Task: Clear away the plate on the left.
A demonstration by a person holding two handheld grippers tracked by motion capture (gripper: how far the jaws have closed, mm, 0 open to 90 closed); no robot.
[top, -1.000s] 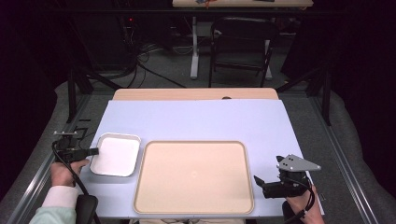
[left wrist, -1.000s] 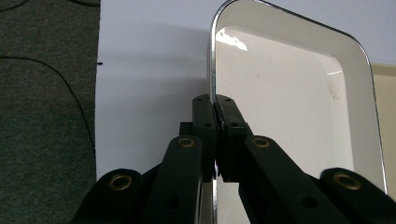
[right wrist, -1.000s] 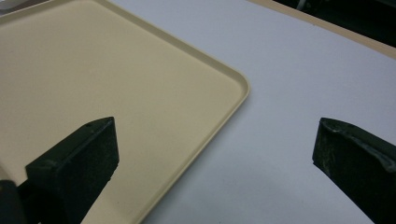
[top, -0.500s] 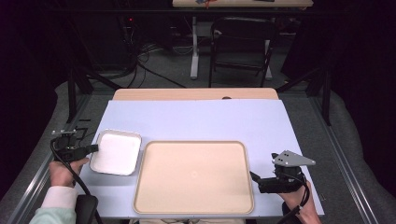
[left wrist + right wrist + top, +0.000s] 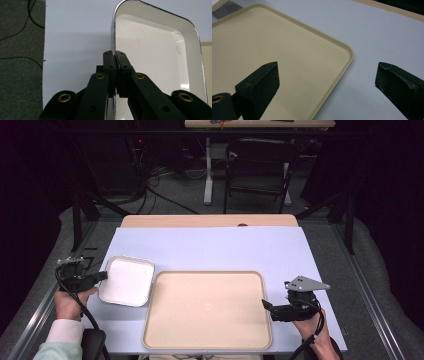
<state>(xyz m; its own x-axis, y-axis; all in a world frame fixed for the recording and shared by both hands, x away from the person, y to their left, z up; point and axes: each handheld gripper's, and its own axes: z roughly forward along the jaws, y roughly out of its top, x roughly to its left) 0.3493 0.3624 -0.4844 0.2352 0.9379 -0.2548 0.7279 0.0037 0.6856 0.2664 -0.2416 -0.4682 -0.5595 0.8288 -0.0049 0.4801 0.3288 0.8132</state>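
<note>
Currently: left claw [image 5: 102, 275] pinches the left rim of the white tray [image 5: 127, 281], jaws pressed together on the edge, clear in the left gripper view [image 5: 115, 58]. White tray sits on the desk [image 5: 210, 250], just beside the tan tray [image 5: 208, 310], near its upper left corner. Right claw [image 5: 266, 304] spread wide, jaws straddling the tan tray's right edge [image 5: 347, 62], not touching it.
</note>
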